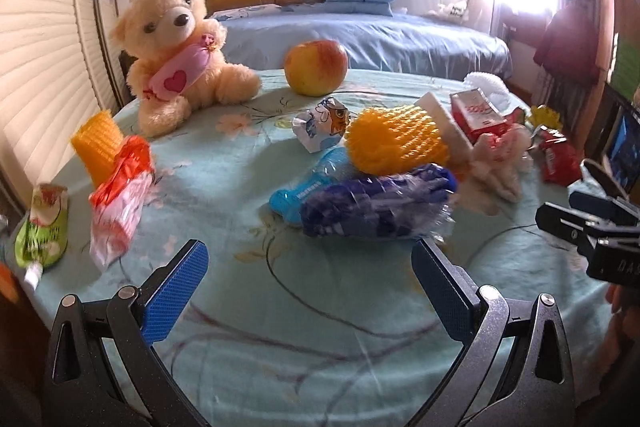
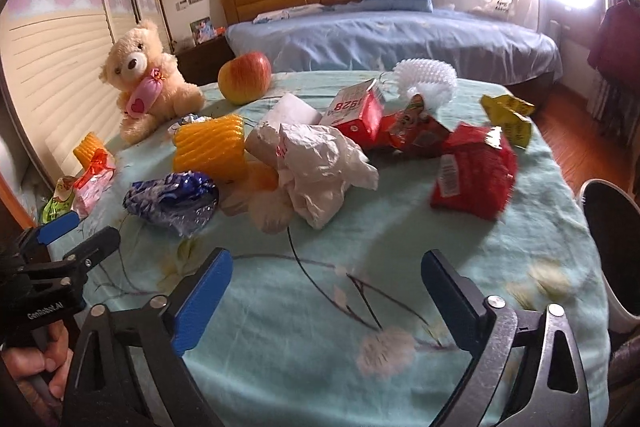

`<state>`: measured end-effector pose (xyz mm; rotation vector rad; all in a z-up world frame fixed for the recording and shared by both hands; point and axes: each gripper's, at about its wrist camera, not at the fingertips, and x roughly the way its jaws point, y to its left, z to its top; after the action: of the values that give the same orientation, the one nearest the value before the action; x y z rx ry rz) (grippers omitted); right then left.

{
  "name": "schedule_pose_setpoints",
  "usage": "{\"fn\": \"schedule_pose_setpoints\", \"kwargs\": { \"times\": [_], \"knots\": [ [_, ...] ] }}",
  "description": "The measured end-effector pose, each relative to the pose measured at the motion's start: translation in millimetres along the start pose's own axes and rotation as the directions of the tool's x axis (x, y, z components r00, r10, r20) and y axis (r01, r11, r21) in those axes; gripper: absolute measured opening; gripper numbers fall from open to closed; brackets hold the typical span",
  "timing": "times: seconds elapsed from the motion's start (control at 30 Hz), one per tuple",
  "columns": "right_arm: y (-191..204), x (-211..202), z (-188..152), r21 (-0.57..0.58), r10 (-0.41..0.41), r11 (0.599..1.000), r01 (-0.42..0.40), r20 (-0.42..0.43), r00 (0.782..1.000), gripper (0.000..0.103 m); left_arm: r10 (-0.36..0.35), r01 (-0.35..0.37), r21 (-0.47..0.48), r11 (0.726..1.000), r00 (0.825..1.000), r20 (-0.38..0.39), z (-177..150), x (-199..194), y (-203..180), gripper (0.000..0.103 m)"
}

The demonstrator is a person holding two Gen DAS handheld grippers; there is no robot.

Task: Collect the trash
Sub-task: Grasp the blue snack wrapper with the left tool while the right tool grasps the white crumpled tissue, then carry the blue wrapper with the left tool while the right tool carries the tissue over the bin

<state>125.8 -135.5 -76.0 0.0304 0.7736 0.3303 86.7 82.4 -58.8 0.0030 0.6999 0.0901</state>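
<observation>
Trash lies scattered on a round table with a light green floral cloth (image 1: 320, 327). In the left wrist view a crumpled blue plastic wrapper (image 1: 376, 207) lies just beyond my open, empty left gripper (image 1: 310, 267). Behind it are a yellow foam net (image 1: 396, 143), a small blue-white wrapper (image 1: 320, 127) and a red carton (image 1: 476, 115). An orange-white wrapper (image 1: 120, 195) and a green pouch (image 1: 42, 227) lie at the left. In the right wrist view my right gripper (image 2: 326, 275) is open and empty, short of crumpled white paper (image 2: 320, 167) and a red packet (image 2: 474, 175).
A teddy bear (image 1: 180, 55) and an apple (image 1: 316, 67) sit at the table's far side. A white foam net (image 2: 426, 77) and a yellow wrapper (image 2: 508, 115) lie far right. A white bin rim (image 2: 612, 239) stands at the right. A bed (image 2: 384, 35) is behind.
</observation>
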Motion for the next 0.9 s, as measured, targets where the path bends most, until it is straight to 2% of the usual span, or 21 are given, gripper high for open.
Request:
{"fn": "schedule_pose_setpoints", "kwargs": {
  "times": [0.27,0.37,0.43,0.5,0.57,0.6,0.63,0.73,0.9],
  "knots": [
    [-4.0,39.6,21.2,0.028,0.000,1.000,0.002,-0.090,0.996,0.090,-0.092,0.094,0.064,0.994,0.995,-0.039,17.1,24.5,-6.0,0.103],
    [-10.2,49.4,25.3,0.048,0.006,0.999,-0.001,-0.104,0.995,0.088,-0.130,0.134,0.082,0.988,0.990,-0.062,18.1,31.0,-11.9,0.090],
    [-12.1,54.2,28.0,0.052,0.014,0.999,-0.009,-0.110,0.994,0.076,-0.143,0.150,0.092,0.984,0.987,-0.076,17.9,34.3,-16.8,0.072],
    [-13.1,58.0,30.3,0.051,0.017,0.999,-0.011,-0.115,0.993,0.070,-0.162,0.170,0.090,0.981,0.983,-0.087,18.2,36.4,-19.5,0.065],
    [-13.5,59.0,33.2,0.047,0.028,0.999,-0.023,-0.112,0.993,0.060,-0.175,0.182,0.092,0.979,0.981,-0.081,18.3,35.8,-21.5,0.061],
    [-13.8,60.2,34.5,0.046,0.036,0.998,-0.031,-0.113,0.993,0.042,-0.182,0.190,0.097,0.977,0.980,-0.082,18.2,35.2,-23.4,0.058],
    [-14.8,60.5,34.8,0.051,0.056,0.997,-0.050,-0.114,0.992,0.033,-0.189,0.197,0.101,0.975,0.979,-0.082,17.6,34.2,-25.5,0.056],
    [-16.0,58.8,35.2,0.049,0.074,0.996,-0.069,-0.104,0.992,0.031,-0.192,0.200,0.109,0.974,0.978,-0.078,14.7,29.8,-32.0,0.050],
    [-13.6,45.7,29.3,0.039,0.114,0.993,-0.111,-0.089,0.989,0.030,-0.195,0.201,0.099,0.975,0.978,-0.071,11.7,20.0,-37.3,0.048]
  ]
}}
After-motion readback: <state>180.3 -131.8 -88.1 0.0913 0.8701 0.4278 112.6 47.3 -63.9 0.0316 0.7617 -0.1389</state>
